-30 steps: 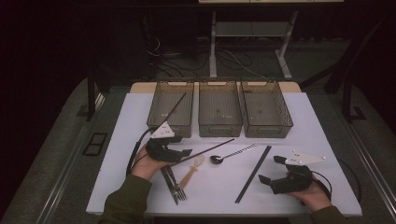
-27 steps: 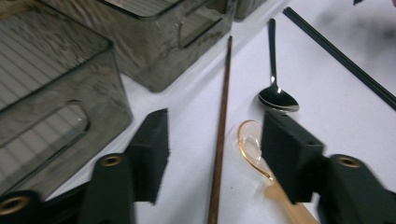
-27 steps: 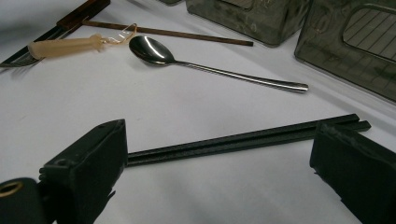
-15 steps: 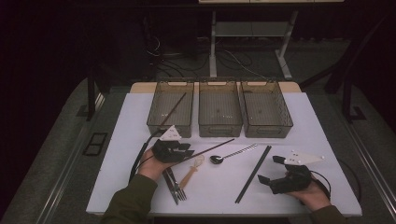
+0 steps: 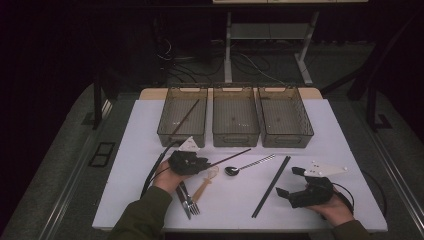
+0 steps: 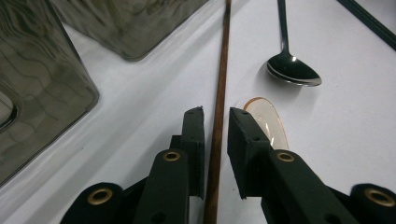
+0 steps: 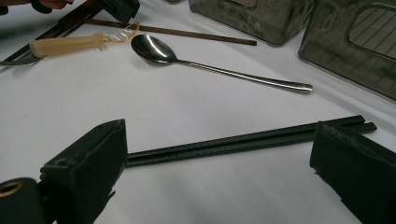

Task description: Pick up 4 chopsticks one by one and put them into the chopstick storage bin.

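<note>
Left of centre on the white table [image 5: 125,150], the left tool [image 5: 196,163] has slid forward and to the right over the last second, and it now sits over the near end of a brown chopstick [image 5: 227,158]. From the left gripper view that chopstick [image 6: 219,93] runs up the frame between the two black jaws, which stand a little apart on either side of it; the tool brackets the stick without pinching it yet. A clear plastic spoon [image 6: 264,121] lies just beside the right-hand jaw, and a metal spoon [image 6: 293,70] rests farther up and to the right. Two forks [image 5: 187,200] lie below the left hand.

The shift suggests the chopstick is the piece in hand, and closing the jaws looks like the next step. One brown chopstick [image 5: 185,117] already leans in the left tray [image 5: 167,130] at the upper left of the three, so that bin is probably where this one goes. The nearby plastic spoon could get nudged when the jaws close.

Lower right in the high view, the right tool [image 5: 292,187] has hardly moved. It stands wide open, with the pair of black chopsticks [image 7: 243,140] lying across the gap between its jaws on the table.
</note>
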Motion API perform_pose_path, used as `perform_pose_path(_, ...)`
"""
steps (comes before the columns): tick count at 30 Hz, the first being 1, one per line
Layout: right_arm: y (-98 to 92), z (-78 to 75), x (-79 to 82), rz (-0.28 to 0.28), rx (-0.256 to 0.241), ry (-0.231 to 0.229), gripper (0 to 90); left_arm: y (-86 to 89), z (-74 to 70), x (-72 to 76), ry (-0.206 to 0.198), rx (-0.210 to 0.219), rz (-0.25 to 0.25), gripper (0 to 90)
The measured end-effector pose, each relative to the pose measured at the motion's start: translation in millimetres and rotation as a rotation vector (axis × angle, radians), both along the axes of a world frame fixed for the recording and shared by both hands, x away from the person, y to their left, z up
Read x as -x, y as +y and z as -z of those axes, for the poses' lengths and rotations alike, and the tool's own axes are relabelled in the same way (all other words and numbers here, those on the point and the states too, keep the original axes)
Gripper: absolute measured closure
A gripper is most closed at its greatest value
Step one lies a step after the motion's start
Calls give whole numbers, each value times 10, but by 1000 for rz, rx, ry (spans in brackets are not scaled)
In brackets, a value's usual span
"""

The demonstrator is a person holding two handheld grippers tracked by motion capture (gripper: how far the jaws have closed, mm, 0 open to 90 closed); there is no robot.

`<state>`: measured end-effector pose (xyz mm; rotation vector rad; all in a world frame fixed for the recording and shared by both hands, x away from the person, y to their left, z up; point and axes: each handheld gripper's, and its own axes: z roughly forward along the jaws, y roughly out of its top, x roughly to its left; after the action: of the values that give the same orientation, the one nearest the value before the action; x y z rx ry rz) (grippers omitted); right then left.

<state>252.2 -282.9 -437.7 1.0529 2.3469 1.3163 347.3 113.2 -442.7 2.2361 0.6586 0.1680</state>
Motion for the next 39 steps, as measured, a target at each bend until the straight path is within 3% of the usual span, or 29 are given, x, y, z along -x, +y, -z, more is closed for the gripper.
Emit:
perform_pose_path(6,-1,0,-1,0,-1,0,44,-14,24,-6,17,0,-7,771)
perform_pose_path(13,3,0,0,0,1,-2,44,-47,49,2,27,-30,13,799)
perform_pose_path(23,3,2,-2,-1,2,-2,44,-84,42,23,-5,-65,20,824)
perform_pose_path(39,3,1,-1,-2,1,-3,44,-76,31,2,10,-56,36,847)
